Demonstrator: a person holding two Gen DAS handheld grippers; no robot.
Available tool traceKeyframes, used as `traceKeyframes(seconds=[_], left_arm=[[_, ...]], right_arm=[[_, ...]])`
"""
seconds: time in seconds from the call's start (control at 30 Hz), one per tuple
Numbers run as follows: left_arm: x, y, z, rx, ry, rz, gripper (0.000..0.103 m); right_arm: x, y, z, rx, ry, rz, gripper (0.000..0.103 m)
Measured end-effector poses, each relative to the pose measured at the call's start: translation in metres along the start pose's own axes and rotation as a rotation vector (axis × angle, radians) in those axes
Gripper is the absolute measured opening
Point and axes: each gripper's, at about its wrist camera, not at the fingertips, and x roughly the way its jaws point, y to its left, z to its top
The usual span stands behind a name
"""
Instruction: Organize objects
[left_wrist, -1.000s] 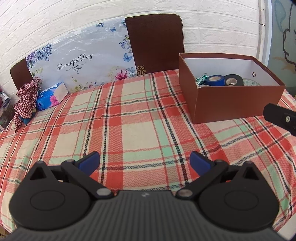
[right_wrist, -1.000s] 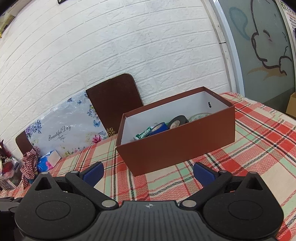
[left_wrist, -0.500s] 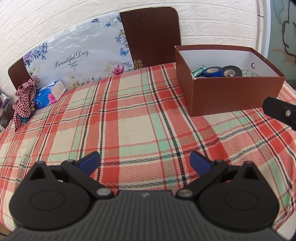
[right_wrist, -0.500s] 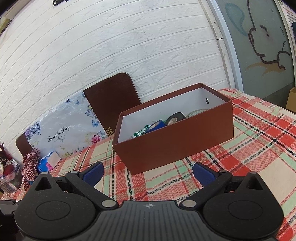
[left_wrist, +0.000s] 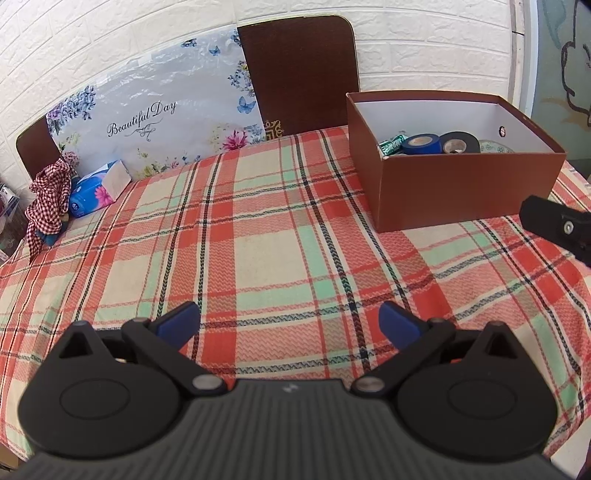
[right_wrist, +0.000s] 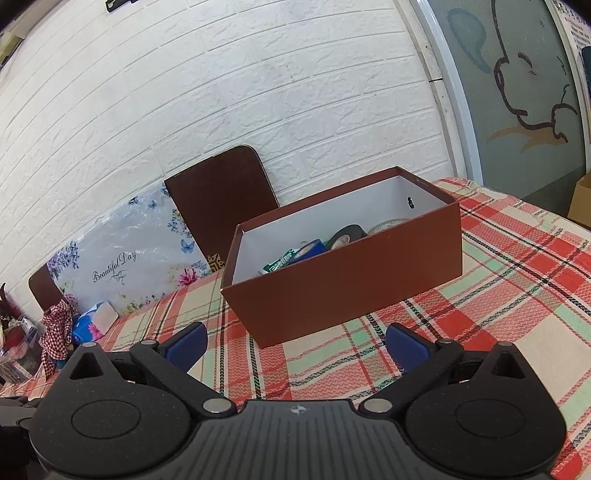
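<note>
Box (left_wrist: 461, 192) front wall hiding lower parts of tape rolls (left_wrist: 423, 144), right tool (left_wrist: 557, 227) cut off at left view's edge, green packet (left_wrist: 391, 144) print unreadable

We record: a white brick-pattern wall (right_wrist: 258, 92); a counter under a red, green and cream plaid cloth (left_wrist: 258, 240); two dark brown chair backs (left_wrist: 299, 74) behind it; a floral "Beautiful Day" panel (left_wrist: 155, 122) leaning against the wall; a frosted glass door (right_wrist: 517, 92) bearing a cartoon drawing at right. We note even daylight.
</note>
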Motion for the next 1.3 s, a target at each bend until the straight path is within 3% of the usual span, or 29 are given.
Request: traceKeyframes(seconds=[1.3], left_arm=[[-0.005,0.005,-0.0039,-0.015,0.002,-0.017,0.103]], right_arm=[[-0.0023,0.0084,-0.0076,-0.026,0.014,-0.007,0.103]])
